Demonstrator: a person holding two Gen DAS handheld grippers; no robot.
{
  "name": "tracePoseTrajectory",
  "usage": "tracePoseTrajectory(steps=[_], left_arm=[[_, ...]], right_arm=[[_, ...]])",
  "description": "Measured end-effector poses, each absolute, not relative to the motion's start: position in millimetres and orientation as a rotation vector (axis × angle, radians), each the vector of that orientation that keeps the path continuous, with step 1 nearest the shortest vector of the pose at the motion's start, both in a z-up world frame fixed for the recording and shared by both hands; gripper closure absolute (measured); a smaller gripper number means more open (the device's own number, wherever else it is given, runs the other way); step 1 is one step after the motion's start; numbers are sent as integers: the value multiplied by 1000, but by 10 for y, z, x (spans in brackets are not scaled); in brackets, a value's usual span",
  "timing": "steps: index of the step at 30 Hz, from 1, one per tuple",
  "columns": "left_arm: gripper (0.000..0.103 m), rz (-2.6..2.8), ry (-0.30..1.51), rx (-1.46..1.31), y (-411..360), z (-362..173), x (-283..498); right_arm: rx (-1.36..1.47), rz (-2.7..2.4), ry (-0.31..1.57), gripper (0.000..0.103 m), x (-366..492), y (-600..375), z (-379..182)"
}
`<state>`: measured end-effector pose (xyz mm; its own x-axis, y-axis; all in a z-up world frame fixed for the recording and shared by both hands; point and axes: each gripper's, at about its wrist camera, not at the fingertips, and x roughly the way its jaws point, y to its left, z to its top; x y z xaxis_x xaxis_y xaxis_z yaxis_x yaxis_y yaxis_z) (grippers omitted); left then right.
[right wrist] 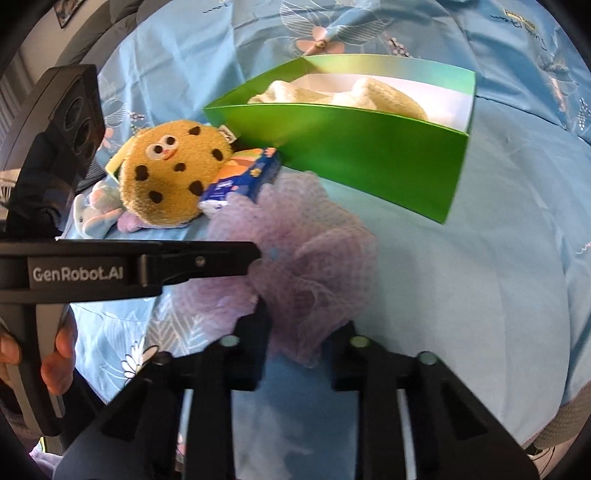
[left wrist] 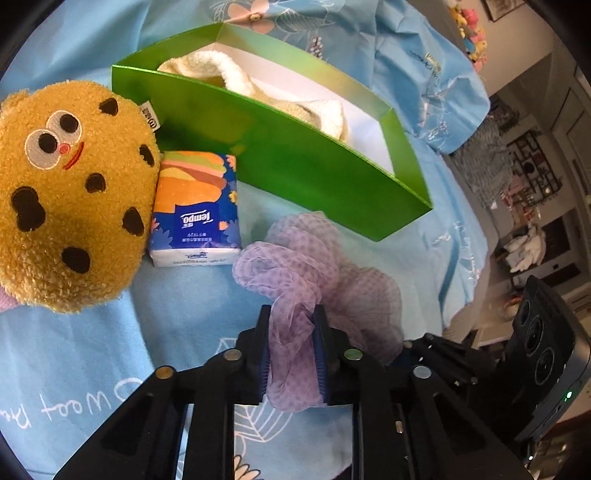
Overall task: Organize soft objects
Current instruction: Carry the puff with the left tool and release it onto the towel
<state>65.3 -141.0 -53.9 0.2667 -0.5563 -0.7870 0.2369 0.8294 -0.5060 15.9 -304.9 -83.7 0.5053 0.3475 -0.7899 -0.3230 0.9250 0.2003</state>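
A home, by the look of it: light blue flower-printed bedsheet spread over a bed, plush toys piled in the background, dark display shelf of small items against a far wall

Two wrist cameras, one bedspread: my twin fisheye views angle steeply down from close above the blue cloth.

My left wrist view looks forward past its own fingers, with the purple mesh puff right at the lens, the cookie plush at left and the green box beyond; the other rig's camera housing shows at its right edge. My right wrist view sits just beside it, facing the same way: it shares the puff, plush, tissue pack and box, and catches the left gripper side-on.
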Motion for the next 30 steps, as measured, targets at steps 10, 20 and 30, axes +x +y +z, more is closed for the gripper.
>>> tracePoseTrajectory(steps=[10, 20, 30], left_arm=[[90, -584, 1027, -269, -1362, 4, 563], [90, -552, 917, -235, -1427, 552, 1103], [90, -517, 917, -224, -1546, 603, 1789]], right_arm=[[-1, 440, 828, 93, 113, -2936, -402], [-50, 416, 683, 93, 521, -2892, 136], [-76, 367, 652, 93, 1139, -2903, 261]])
